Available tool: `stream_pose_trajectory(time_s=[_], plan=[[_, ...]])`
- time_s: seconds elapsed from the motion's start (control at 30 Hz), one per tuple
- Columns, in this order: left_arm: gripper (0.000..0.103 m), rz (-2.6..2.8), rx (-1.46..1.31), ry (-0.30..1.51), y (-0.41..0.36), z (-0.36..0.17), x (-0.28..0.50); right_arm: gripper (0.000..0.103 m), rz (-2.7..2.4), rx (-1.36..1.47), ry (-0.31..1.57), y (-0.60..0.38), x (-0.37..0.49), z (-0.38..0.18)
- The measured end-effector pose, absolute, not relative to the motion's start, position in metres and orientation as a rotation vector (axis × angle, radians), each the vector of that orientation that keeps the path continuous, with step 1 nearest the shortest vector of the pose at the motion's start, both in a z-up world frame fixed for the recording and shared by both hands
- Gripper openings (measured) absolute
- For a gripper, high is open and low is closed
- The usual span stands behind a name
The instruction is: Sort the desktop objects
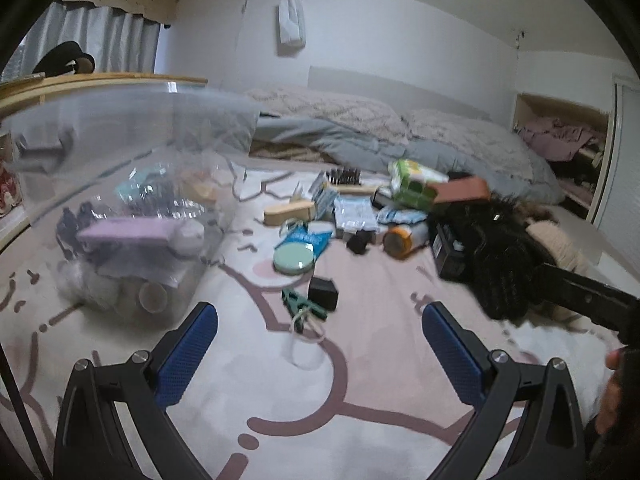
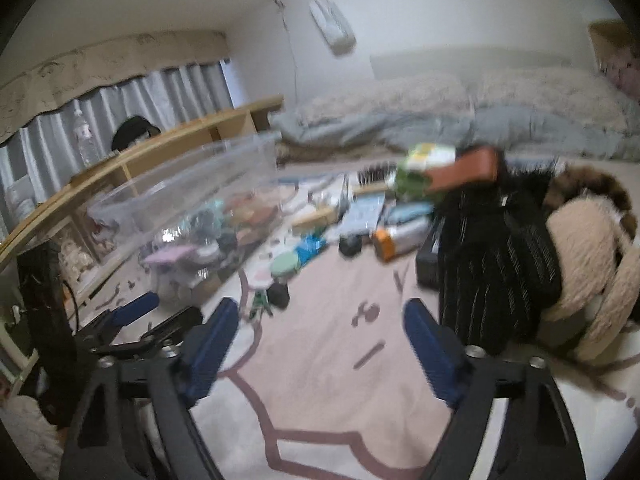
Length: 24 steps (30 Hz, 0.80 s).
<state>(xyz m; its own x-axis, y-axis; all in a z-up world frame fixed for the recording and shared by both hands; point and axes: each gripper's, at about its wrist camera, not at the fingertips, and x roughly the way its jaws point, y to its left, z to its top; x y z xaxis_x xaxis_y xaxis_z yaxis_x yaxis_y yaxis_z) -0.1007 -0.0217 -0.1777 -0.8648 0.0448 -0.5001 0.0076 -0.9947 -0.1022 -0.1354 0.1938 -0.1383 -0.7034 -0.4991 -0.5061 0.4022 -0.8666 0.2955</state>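
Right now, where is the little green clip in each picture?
Left wrist view: the green clip lies on the pink rug just ahead of the open jaws, left of a small black box.
Right wrist view: the green clip sits left of centre, near the left finger tip, by the same box.
Shared landmark: the clear plastic bin, to the clip's left in both.

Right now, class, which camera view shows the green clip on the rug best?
The left wrist view: the green clip lies sharp and whole between the open fingers, beside a black box. The right wrist view shows the clip small, blurred, beside its left finger.
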Motion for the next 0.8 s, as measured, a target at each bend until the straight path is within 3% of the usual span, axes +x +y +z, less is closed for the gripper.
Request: stream_pose_trajectory(time_s=[0.07, 0.17, 0.3, 0.43, 0.53, 0.57, 0.7, 0.8], plan=[[0.103, 3.003, -0.847, -0.167, -0.024, -0.186, -0.104, 0.057, -2.450, 0.895, -0.263, 0.192, -0.143, -0.149], [0.101, 2.982, -0.912, -0.201, -0.028, -0.200, -0.109, 0.047, -2.395, 0.972, -0.334, 0.192, -0.152, -0.161], [0.092, 2.942, -0.973, -0.277, -0.033, -0.209, -0.116, 0.040, -2.342, 1.027, -0.419, 0.189, -0.166, -0.168], [0.091, 2.914, -0.965, -0.325, -0.036, -0.207, -0.127, 0.039, -2.307, 1.061, -0.470, 0.184, -0.177, -0.175], [0.077, 2.893, -0.984, -0.381, -0.044, -0.208, -0.138, 0.036, -2.284, 1.092, -0.492, 0.181, -0.178, -0.181], [0.071, 2.890, -0.992, -0.393, -0.046, -0.209, -0.142, 0.028, -2.281, 1.100, -0.491, 0.180, -0.177, -0.183], [0.044, 2.885, -1.026, -0.438, -0.052, -0.214, -0.153, 0.027, -2.282, 1.116, -0.480, 0.180, -0.173, -0.186], [0.033, 2.897, -1.082, -0.414, -0.052, -0.221, -0.155, 0.027, -2.284, 1.125, -0.491, 0.183, -0.173, -0.188]])
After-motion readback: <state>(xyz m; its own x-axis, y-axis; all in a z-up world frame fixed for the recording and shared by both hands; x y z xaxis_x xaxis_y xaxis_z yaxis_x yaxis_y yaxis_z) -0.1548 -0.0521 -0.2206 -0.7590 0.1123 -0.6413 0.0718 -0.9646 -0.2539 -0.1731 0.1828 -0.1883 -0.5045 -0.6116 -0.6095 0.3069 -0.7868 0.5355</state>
